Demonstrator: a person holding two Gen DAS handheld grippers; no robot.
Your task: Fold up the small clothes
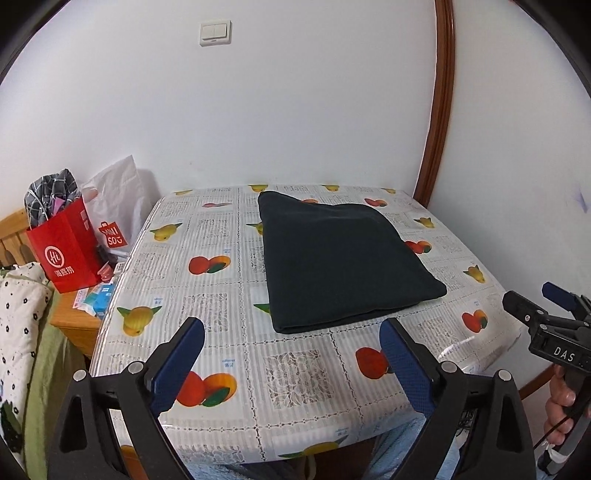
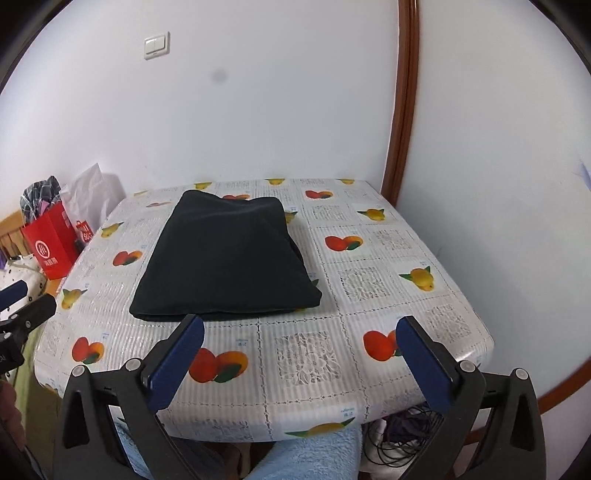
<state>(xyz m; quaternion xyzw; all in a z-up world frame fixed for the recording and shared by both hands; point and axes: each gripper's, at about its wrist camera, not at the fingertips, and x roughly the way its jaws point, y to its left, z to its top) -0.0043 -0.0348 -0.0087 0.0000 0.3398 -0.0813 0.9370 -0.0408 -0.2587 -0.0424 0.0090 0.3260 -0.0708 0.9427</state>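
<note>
Left gripper (image 1: 291, 334) jaws spread wide and empty, right gripper (image 2: 301, 334) likewise wide and empty, both above table's near edge, folded dark cloth (image 1: 340, 258) flat on fruit-print tablecloth (image 1: 295, 376), untouched

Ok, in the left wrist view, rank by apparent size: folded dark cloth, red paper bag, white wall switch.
1. Folded dark cloth
2. Red paper bag, though it sits off to the side
3. White wall switch

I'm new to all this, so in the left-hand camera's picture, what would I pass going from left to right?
Spotted quilt → red paper bag → white plastic bag → folded dark cloth → the other gripper.
</note>
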